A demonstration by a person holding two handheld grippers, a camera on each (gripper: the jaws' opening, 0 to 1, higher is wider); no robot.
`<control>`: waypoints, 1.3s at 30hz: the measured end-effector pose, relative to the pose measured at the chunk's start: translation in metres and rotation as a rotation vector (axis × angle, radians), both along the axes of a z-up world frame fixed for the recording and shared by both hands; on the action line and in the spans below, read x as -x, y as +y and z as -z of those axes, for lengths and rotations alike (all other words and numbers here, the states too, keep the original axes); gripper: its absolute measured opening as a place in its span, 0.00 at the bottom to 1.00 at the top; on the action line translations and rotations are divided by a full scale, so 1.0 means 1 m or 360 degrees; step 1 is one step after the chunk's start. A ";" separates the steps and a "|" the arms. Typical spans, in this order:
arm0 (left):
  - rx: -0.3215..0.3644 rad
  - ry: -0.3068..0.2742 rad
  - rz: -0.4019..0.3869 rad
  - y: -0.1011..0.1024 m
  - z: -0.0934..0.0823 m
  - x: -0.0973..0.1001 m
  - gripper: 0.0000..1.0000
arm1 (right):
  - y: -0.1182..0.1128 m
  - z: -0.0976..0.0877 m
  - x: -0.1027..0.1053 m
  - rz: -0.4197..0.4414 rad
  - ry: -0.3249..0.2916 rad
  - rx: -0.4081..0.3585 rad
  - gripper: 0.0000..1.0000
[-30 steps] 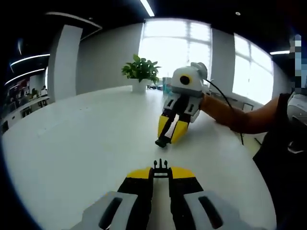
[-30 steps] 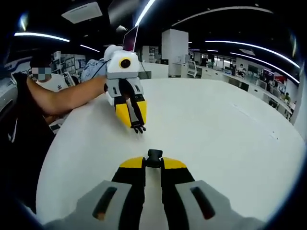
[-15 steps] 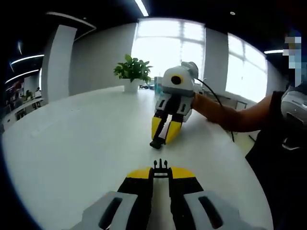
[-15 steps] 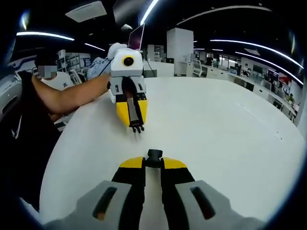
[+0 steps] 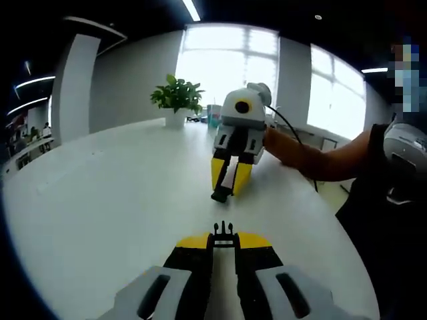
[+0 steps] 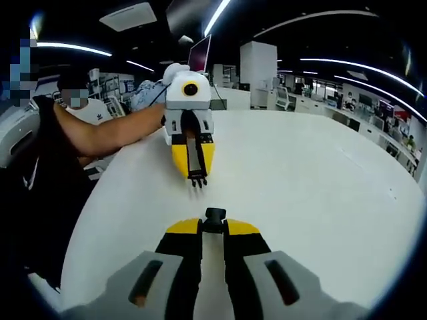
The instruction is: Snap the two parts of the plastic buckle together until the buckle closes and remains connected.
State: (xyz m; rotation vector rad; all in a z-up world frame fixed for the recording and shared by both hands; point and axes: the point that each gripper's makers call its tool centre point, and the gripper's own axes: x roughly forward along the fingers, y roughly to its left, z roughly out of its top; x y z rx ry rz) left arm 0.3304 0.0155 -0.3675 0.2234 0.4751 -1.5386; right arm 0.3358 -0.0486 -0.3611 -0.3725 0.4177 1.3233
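Left gripper view, nearest me: my left gripper (image 5: 224,239) has its yellow jaws pinching the pronged buckle half (image 5: 223,231), prongs pointing forward over the white worktop (image 5: 100,200). A little beyond, the right gripper (image 5: 227,189) comes in nose-down, its jaws clamped on the dark socket half (image 5: 219,196). Further back a potted plant (image 5: 177,99) stands by the windows. Right gripper view shows the same from the other side: socket half (image 6: 214,215) at my jaw tips, the pronged half (image 6: 197,180) facing it, near but apart. My worry is misalignment: the two halves look tilted relative to each other, so the prongs could catch the socket's rim, or a part could twist in its pinch and drop.
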 end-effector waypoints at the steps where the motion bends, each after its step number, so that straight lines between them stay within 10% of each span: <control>1: -0.0001 0.0000 0.0004 0.000 0.000 0.000 0.11 | 0.000 0.000 0.001 -0.0006 0.0001 0.0002 0.09; 39: -0.0062 -0.0035 0.0066 0.000 0.008 0.008 0.11 | 0.000 0.012 0.020 -0.0119 0.0051 0.0039 0.09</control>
